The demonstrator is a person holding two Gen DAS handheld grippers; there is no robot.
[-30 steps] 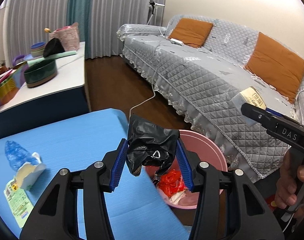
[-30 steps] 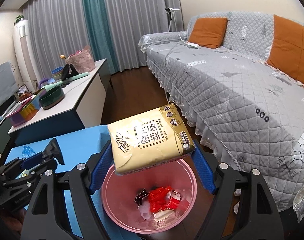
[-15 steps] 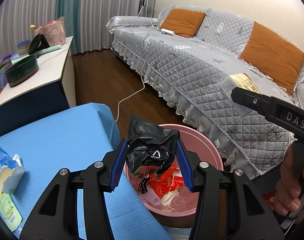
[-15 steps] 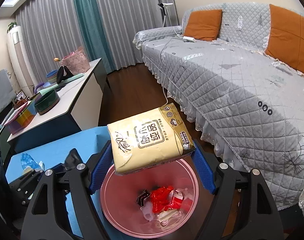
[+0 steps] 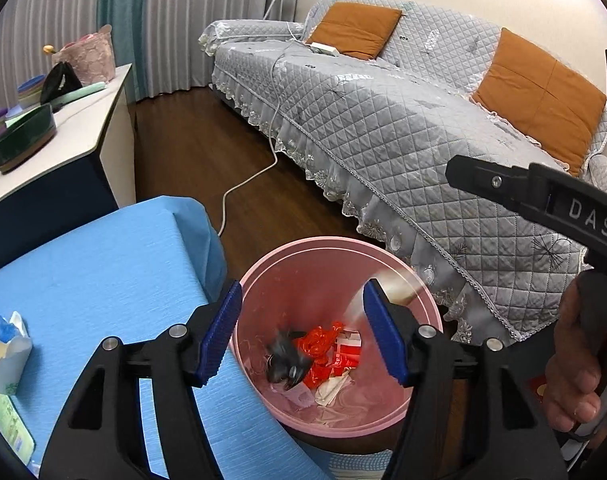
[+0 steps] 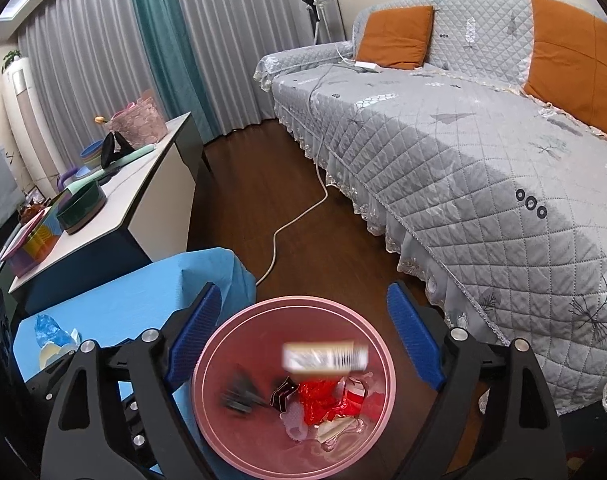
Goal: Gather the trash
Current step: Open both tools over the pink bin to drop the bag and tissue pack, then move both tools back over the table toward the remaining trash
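Observation:
A pink bin (image 5: 387, 268) (image 6: 239, 328) stands on the floor between the blue-covered table and the sofa, with red and white wrappers at its bottom. My left gripper (image 5: 301, 334) hangs over the bin, its jaws opening with nothing between them; a crumpled black bag (image 5: 285, 364) (image 6: 239, 392) is blurred, falling inside the bin. My right gripper (image 6: 303, 340) is also above the bin, its jaws opening and empty; the beige tissue pack (image 6: 325, 357) falls blurred into the bin. In the left wrist view that pack (image 5: 395, 286) is a pale streak by the rim.
The blue-covered table (image 5: 83, 264) (image 6: 123, 300) holds a torn white carton (image 5: 3, 356) and a blue wrapper (image 6: 49, 330). A grey quilted sofa (image 5: 423, 128) (image 6: 463, 152) lies right of the bin. A white cable (image 6: 295, 216) crosses the wooden floor. A white desk (image 6: 143, 176) with bowls stands left.
Both grippers opened: the black bag left the left jaws and the tissue pack left the right jaws, and both now drop into the bin. The left gripper moved further over the bin.

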